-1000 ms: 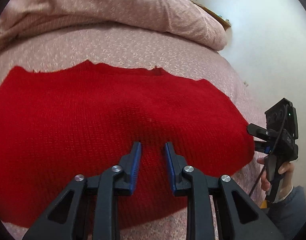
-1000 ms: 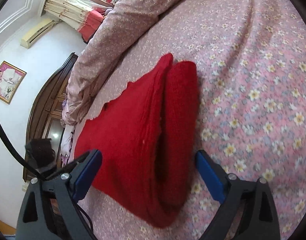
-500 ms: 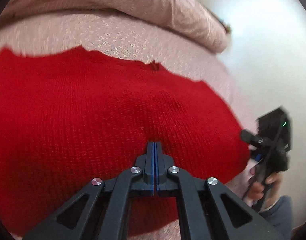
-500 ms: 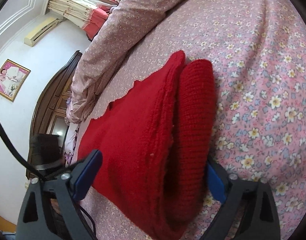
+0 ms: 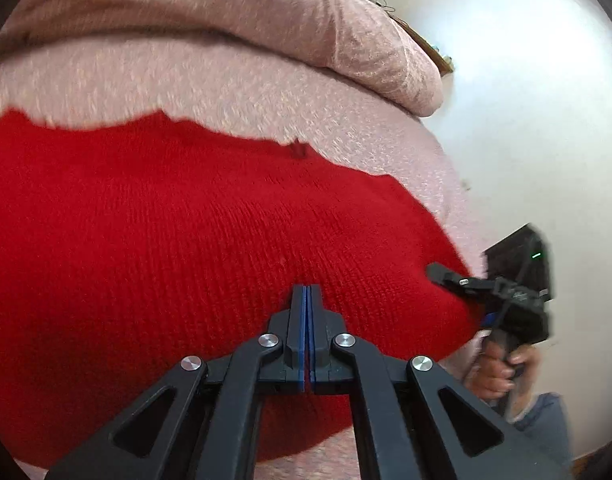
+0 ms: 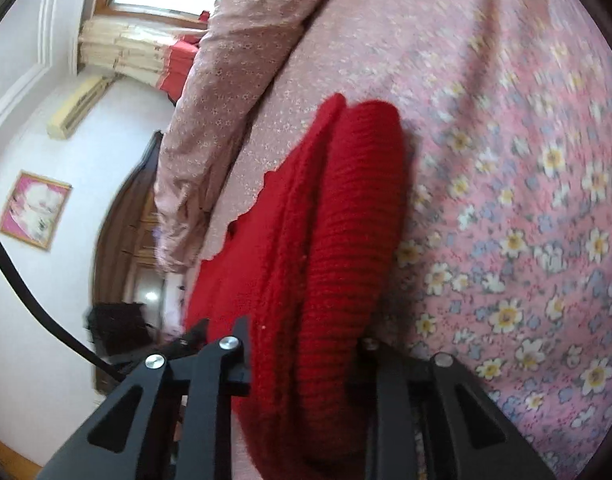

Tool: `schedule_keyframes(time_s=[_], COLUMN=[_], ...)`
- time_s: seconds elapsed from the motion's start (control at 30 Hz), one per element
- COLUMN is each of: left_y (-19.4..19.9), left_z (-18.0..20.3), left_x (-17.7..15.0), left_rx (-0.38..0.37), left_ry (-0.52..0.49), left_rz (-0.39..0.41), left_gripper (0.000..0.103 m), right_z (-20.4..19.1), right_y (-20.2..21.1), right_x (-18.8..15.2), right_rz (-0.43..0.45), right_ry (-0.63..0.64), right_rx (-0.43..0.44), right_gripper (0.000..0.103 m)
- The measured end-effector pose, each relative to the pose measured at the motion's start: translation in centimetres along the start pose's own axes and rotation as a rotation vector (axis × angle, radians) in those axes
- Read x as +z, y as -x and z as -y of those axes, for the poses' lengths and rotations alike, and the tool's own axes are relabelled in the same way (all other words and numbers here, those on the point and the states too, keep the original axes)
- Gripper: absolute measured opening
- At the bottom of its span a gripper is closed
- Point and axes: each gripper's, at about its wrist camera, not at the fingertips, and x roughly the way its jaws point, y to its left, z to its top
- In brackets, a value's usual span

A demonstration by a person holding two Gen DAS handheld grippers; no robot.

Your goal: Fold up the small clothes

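Note:
A red knitted garment (image 5: 185, 240) lies folded on the bed with the pink flowered sheet (image 5: 233, 92). My left gripper (image 5: 306, 292) is shut with its blue pads together, its tips against the top of the knit; I cannot tell whether it pinches fabric. My right gripper (image 6: 306, 344) is closed on the thick folded end of the red garment (image 6: 330, 240), its jaws pressing from both sides. The right gripper also shows in the left wrist view (image 5: 502, 296) at the garment's right end.
A rolled pink quilt (image 5: 265, 12) lies along the far side of the bed. The flowered sheet (image 6: 526, 200) stretches to the right of the garment. A white wall (image 5: 526, 100), a window with curtains (image 6: 145, 48) and a dark wooden wardrobe (image 6: 133, 240) surround the bed.
My left gripper closed from open to shut on top of the knit. My right gripper moved forward onto the folded end and closed on it.

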Motion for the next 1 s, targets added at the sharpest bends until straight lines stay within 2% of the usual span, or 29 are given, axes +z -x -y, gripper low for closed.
schedule_keyframes(time_s=[0.17, 0.27, 0.37, 0.53, 0.57, 0.6, 0.63, 0.67, 0.7, 0.73, 0.8, 0.87, 0.97, 1.0], left_y=[-1.7, -1.7, -1.6, -0.4, 0.2, 1.2, 1.7, 0.6, -0.7, -1.8, -1.3, 0.0, 2.1, 2.1], left_z=[-0.7, 0.3, 0.4, 0.3, 0.4, 0.2, -0.4, -1.2, -1.8, -2.8, -2.7, -2.9, -3.4, -3.4], left_x=[-1.0, -1.3, -1.2, 0.0, 0.1, 0.3, 0.6, 0.6, 0.6, 0.3, 0.5, 0.8, 0.8, 0.6], left_rx=[0.062, 0.117, 0.132, 0.107, 0.101, 0.091, 0.116, 0.150, 0.142, 0.108, 0.097, 0.049, -0.069, -0.087], left_ry=[-0.009, -0.053, -0.064, -0.056, -0.054, -0.044, -0.020, 0.014, 0.040, 0.062, 0.061, 0.104, 0.167, 0.170], left_rz=[0.008, 0.030, 0.020, -0.034, -0.024, 0.018, 0.080, 0.049, 0.002, -0.004, 0.009, 0.010, 0.072, 0.076], left_gripper=[0.000, 0.000, 0.000, 0.000, 0.000, 0.000, 0.000, 0.000, 0.000, 0.000, 0.000, 0.000, 0.000, 0.000], right_z=[-1.7, -3.4, -7.2, -14.8, -16.3, -17.2, -18.1, -19.1, -19.7, -20.5, -20.8, -21.3, -21.3, -21.4], right_y=[-0.5, -0.7, -0.7, -1.8, -2.2, -2.3, -2.7, -2.9, -3.0, -3.4, -3.7, -3.7, -3.7, -3.8], right_x=[0.0, 0.0, -0.1, 0.4, 0.5, 0.6, 0.7, 0.7, 0.7, 0.6, 0.5, 0.3, 0.7, 0.8], right_rz=[0.012, 0.018, 0.036, 0.027, 0.022, 0.018, 0.012, 0.006, 0.002, -0.002, -0.007, -0.004, -0.011, -0.013], right_ry=[0.041, 0.077, 0.163, 0.295, 0.324, 0.344, 0.367, 0.391, 0.405, 0.414, 0.417, 0.428, 0.415, 0.408], right_rx=[-0.041, -0.086, -0.151, -0.304, -0.337, -0.359, -0.380, -0.397, -0.412, -0.426, -0.445, -0.460, -0.467, -0.471], right_gripper=[0.024, 0.023, 0.022, 0.022, 0.022, 0.022, 0.022, 0.022, 0.022, 0.022, 0.022, 0.022, 0.022, 0.022])
